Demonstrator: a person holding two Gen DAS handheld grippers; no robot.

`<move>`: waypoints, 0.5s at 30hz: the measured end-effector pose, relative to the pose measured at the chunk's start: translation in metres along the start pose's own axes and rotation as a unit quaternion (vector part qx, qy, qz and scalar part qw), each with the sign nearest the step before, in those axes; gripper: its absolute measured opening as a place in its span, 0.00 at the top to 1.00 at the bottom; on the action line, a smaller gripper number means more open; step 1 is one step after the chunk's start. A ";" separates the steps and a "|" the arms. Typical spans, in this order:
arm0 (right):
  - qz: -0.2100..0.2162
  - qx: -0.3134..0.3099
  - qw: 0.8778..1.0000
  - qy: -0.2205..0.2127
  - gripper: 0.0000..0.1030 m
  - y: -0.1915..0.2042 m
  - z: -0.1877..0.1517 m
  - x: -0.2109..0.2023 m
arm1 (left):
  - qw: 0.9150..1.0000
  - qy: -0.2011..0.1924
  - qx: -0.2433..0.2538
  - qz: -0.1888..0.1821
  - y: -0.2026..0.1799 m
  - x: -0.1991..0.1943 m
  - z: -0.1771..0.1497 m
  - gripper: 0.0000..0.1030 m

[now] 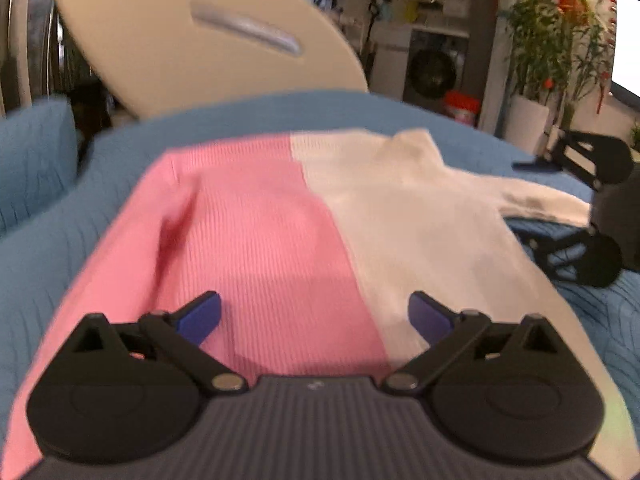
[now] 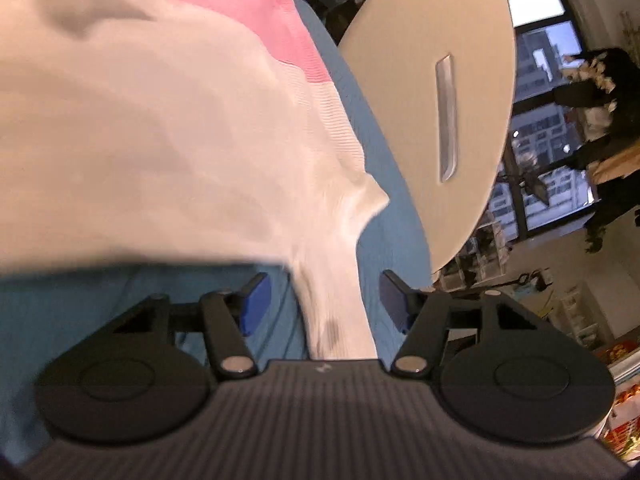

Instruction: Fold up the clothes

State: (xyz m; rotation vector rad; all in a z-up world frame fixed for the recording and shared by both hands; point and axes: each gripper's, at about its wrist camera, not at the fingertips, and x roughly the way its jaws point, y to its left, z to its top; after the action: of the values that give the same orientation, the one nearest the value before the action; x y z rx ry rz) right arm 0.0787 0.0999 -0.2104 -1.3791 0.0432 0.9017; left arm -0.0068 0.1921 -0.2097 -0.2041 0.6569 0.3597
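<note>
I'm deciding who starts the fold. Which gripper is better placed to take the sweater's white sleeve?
Right. The right gripper already straddles the white sleeve of the pink-and-white ribbed knit sweater, pads apart from it. The left gripper hangs open over the body.

A beige oval board (image 1: 192, 40) with a grey slot leans up behind the blue quilted cover (image 1: 48, 216). Farther back stand a washing machine (image 1: 432, 72), a red-lidded tub (image 1: 461, 107) and a green plant in a white pot (image 1: 528, 120).

A blue quilted cover (image 1: 304, 116) carries a pink-and-white knit sweater (image 1: 280, 216) spread flat, its white sleeve (image 1: 536, 200) reaching toward three o'clock in the left wrist view.
</note>
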 end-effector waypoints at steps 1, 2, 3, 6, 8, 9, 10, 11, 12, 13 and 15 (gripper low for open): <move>0.004 -0.002 1.000 0.002 0.42 -0.001 0.007 -0.001 | 1.000 0.005 -0.004 -0.003 0.001 0.000 -0.002 0.00; 0.014 -0.008 1.000 0.008 0.47 -0.003 0.011 0.002 | 1.000 0.005 -0.001 -0.003 0.001 -0.001 -0.001 0.00; 0.028 -0.016 0.999 0.014 0.53 -0.004 0.013 0.004 | 1.000 0.005 0.002 -0.003 0.001 0.000 0.001 0.00; 0.051 -0.022 0.997 0.050 0.91 0.000 0.016 0.008 | 1.000 0.006 0.009 -0.001 0.000 0.002 0.004 0.00; 0.055 -0.009 0.996 0.075 0.91 -0.001 0.012 0.016 | 1.000 0.005 0.007 -0.004 0.002 0.001 0.005 0.00; 0.054 0.008 0.996 0.077 0.91 -0.002 0.011 0.016 | 1.000 0.005 0.006 -0.006 0.004 0.002 0.005 0.00; 0.056 0.018 0.995 0.079 0.91 -0.004 0.014 0.017 | 1.000 0.005 0.005 -0.009 0.005 0.003 0.006 0.00; 0.065 0.040 0.994 0.079 0.92 -0.007 0.019 0.015 | 1.000 0.005 0.004 -0.010 0.005 0.004 0.006 0.00; 0.077 0.055 0.993 0.074 0.92 -0.010 0.025 0.011 | 1.000 0.006 0.004 -0.010 0.005 0.005 0.007 0.00; 0.088 0.071 0.991 0.068 0.92 -0.012 0.032 0.007 | 1.000 0.006 0.003 -0.010 0.006 0.005 0.007 0.00; 0.121 0.105 0.985 0.069 0.90 -0.013 0.046 0.001 | 1.000 0.006 0.002 -0.009 0.006 0.006 0.008 0.00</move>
State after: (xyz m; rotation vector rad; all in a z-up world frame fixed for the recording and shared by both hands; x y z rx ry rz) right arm 0.0652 0.1406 -0.1886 -1.2515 0.4090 0.9720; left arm 0.0000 0.2013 -0.2078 -0.2082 0.6670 0.3390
